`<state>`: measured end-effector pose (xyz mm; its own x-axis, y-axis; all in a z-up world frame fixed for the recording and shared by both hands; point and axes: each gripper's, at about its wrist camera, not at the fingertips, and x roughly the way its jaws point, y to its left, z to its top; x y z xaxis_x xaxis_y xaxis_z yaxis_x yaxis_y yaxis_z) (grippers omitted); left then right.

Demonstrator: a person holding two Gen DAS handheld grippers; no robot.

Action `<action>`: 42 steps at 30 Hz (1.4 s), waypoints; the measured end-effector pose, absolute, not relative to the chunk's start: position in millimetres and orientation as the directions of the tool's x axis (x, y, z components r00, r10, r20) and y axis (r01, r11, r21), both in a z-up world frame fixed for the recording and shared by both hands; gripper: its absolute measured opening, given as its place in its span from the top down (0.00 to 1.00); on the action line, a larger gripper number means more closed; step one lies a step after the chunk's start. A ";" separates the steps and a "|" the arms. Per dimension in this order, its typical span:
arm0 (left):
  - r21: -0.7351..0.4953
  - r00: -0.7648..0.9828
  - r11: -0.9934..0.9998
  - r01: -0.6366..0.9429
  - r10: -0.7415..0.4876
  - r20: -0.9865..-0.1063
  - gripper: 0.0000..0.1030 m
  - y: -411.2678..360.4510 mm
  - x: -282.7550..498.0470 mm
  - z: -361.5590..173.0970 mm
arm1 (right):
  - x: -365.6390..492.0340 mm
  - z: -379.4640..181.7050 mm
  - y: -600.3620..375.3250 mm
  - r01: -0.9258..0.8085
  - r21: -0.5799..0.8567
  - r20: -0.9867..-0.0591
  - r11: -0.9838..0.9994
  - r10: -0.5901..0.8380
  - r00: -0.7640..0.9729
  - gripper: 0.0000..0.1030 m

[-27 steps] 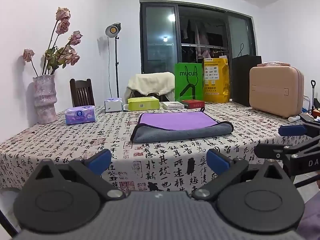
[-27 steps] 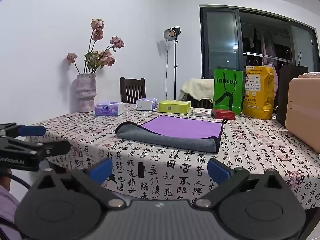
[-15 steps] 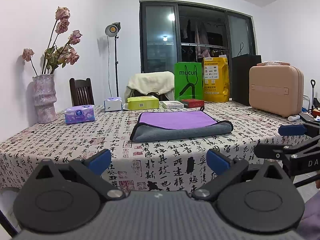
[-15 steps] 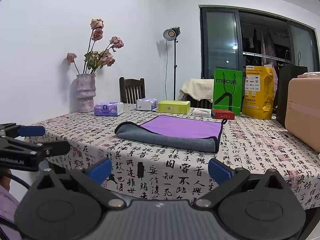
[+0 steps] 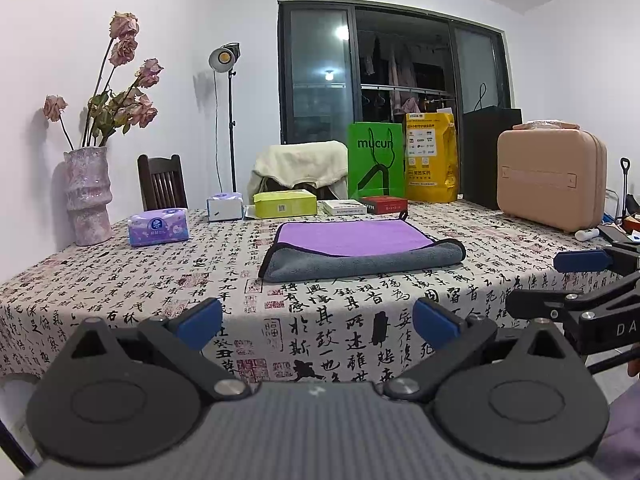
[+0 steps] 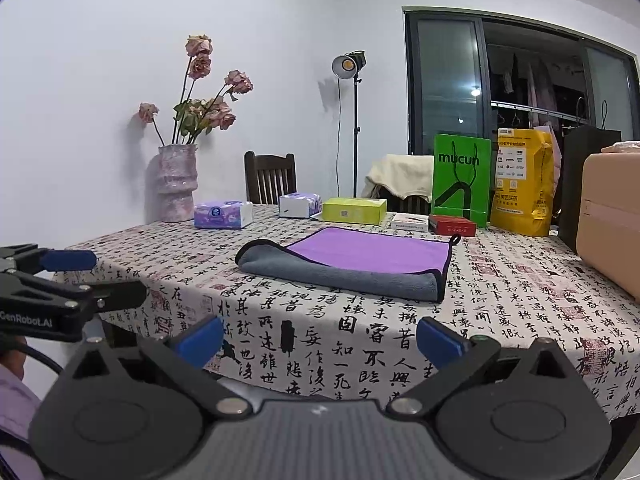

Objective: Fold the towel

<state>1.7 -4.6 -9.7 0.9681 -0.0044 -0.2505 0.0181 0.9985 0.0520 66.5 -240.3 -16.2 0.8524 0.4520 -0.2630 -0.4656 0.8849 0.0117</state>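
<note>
A towel, grey outside and purple inside, lies folded on the table, its rolled fold edge facing me; it also shows in the right wrist view. My left gripper is open and empty, held in front of the table's near edge, well short of the towel. My right gripper is open and empty at the same distance. Each gripper shows in the other's view, the right one at the right edge and the left one at the left edge.
The table has a calligraphy cloth. On it stand a vase with dried roses, tissue packs, a yellow-green box, a red box, green and yellow bags, and a tan case at right.
</note>
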 end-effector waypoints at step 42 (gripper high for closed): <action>0.106 0.961 0.994 -0.012 0.041 -0.274 0.00 13.2 54.6 -28.9 | 118.1 -47.4 -249.3 -0.385 0.057 -0.279 0.921 0.385 0.880 0.00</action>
